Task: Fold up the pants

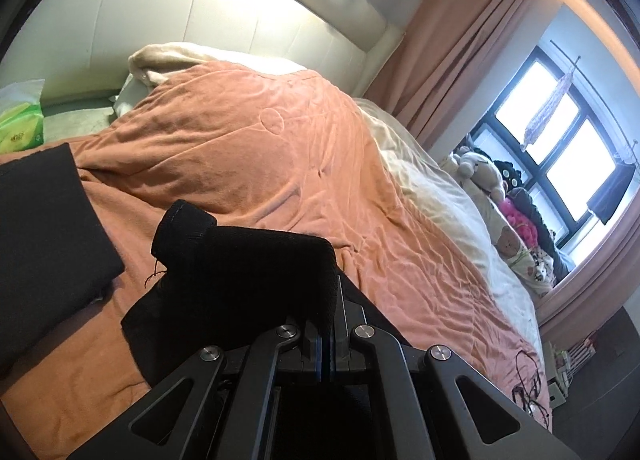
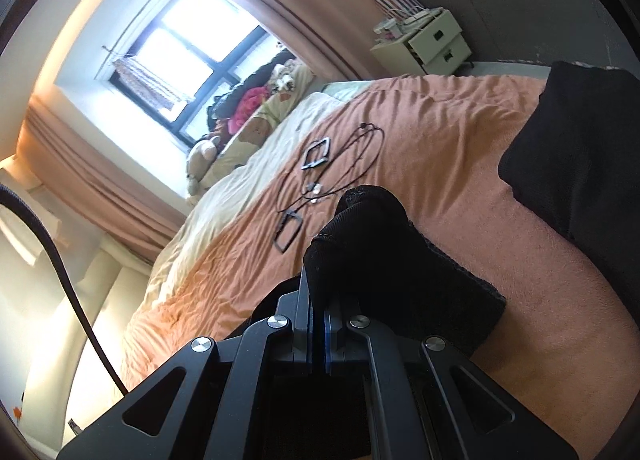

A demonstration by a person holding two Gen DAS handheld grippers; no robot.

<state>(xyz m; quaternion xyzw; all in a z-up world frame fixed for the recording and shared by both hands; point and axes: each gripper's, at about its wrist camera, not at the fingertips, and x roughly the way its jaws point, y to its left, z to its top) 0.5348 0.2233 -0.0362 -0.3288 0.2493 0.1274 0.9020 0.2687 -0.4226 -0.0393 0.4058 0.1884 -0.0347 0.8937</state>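
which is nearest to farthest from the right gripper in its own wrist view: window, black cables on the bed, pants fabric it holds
1. pants fabric, clamped in the right gripper, directly ahead.
2. black cables, on the orange blanket beyond the fabric.
3. window, across the room, upper left.

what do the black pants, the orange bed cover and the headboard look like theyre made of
Black pants: a matte knit, probably cotton or a blend; a ribbed cuff and a loose thread show. Orange bed cover: soft woven cloth, likely cotton, matte, finely creased, with stitched quilting lines. Cream padded headboard: smooth, faintly glossy panels with seams, so leather or faux leather; which one is unclear.
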